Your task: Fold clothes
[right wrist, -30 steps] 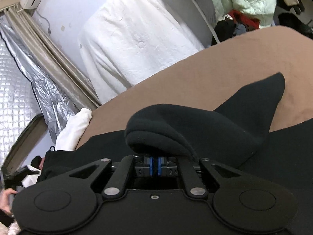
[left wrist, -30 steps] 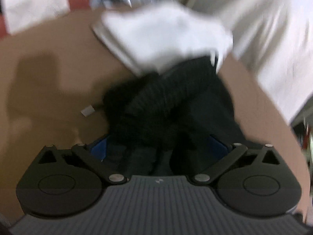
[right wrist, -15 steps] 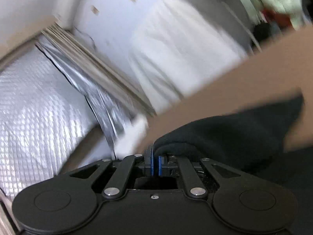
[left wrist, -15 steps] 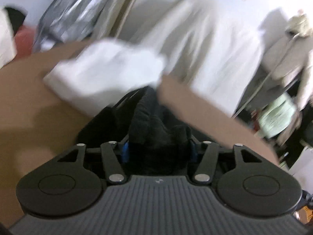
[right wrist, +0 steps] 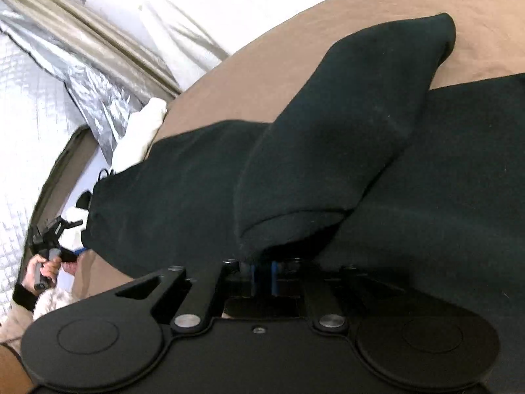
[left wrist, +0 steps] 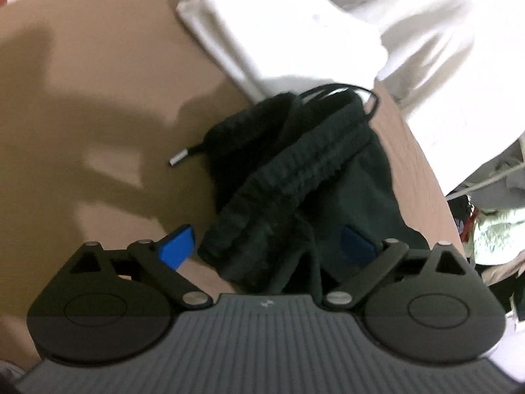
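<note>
The black trousers (left wrist: pixel 295 177) lie on a brown bed cover (left wrist: pixel 98 105). In the left wrist view their ribbed waistband (left wrist: pixel 295 170) runs as a long band from about 7 o'clock up to 1 o'clock, bunched and folded over itself. A drawstring (left wrist: pixel 344 90) loops off its upper end, and a second cord end with a pale metal tip (left wrist: pixel 177 159) pokes out towards 9 o'clock. A folded white garment (left wrist: pixel 279 39) sits just beyond the waistband at 12 o'clock, touching it.

The left gripper (left wrist: pixel 267 246) has its jaws wide and opening. The bunched waistband lies between the blue pads (left wrist: pixel 175 246), but neither pad presses on it. The right pad is partly lost against the dark cloth.

In the right wrist view a trouser leg (right wrist: pixel 344 131) is folded back over the rest of the garment, its long axis running from the gripper at 6 o'clock up to a rounded end at 1 o'clock. The right gripper (right wrist: pixel 262 277) has its jaws a narrow way apart and opening. The hem of the leg hangs just over them, and whether the pads touch it is hard to tell, since the cloth hides their tips.

At 8 o'clock in this view a person's hand (right wrist: pixel 46 269) grips the other tool, small and partly cut off. Both views are a little blurred.
</note>
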{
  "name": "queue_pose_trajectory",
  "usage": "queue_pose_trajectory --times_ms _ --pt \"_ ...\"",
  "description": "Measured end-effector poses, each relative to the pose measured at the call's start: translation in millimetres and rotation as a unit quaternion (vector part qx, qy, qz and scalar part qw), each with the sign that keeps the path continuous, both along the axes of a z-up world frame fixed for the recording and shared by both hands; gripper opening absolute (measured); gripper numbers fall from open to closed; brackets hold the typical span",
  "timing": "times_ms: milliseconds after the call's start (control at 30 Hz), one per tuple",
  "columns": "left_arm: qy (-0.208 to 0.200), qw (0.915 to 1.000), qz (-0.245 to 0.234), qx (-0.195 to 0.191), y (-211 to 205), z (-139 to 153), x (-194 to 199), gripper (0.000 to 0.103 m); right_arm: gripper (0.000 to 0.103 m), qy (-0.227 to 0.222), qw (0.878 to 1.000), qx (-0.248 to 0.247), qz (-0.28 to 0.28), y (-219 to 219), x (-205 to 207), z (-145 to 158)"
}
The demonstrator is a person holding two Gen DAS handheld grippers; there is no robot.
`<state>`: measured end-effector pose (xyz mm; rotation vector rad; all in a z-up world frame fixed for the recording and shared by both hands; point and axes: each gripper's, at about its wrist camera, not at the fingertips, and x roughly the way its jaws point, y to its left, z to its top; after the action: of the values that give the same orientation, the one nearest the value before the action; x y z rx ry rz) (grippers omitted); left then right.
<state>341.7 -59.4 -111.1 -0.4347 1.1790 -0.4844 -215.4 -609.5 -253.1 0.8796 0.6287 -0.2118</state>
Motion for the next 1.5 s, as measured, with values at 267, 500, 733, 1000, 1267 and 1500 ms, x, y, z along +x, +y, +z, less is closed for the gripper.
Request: queue_pose_trajectory --times_ms 267,500,733,1000,1267,1500 --pt "-0.171 0.9845 -0.038 0.009 -42.3 91.2 3.6 0.016 0.005 -0.057 0.991 -0.122 0.007 -6.7 19.6 61.9" --pt "-0.229 0.9677 0.014 -0.105 -38.1 141.3 42.3 0.003 0.005 -0.164 0.968 -0.186 -0.04 -30.2 17.6 164.7" --pt "-0.116 0.9833 -0.087 0.11 -79.7 51.8 8.9 0.041 0.005 -0.008 0.988 -0.142 -0.063 12.1 -13.8 59.0" --pt "-0.04 0.9801 -0.066 0.183 -56.8 27.0 -33.1 0.092 0.005 0.016 0.99 -0.11 -0.085 -1.4 -16.2 27.4" --pt "0.079 0.9895 -0.025 0.118 -52.5 -18.9 -26.6 0.079 0.006 -0.001 0.99 -0.099 -0.1 -6.7 -6.9 24.1" --pt "-0.067 0.9894 -0.043 0.121 -76.0 35.2 -47.2 0.024 0.006 -0.001 0.987 -0.143 -0.068 -3.1 4.6 34.7"
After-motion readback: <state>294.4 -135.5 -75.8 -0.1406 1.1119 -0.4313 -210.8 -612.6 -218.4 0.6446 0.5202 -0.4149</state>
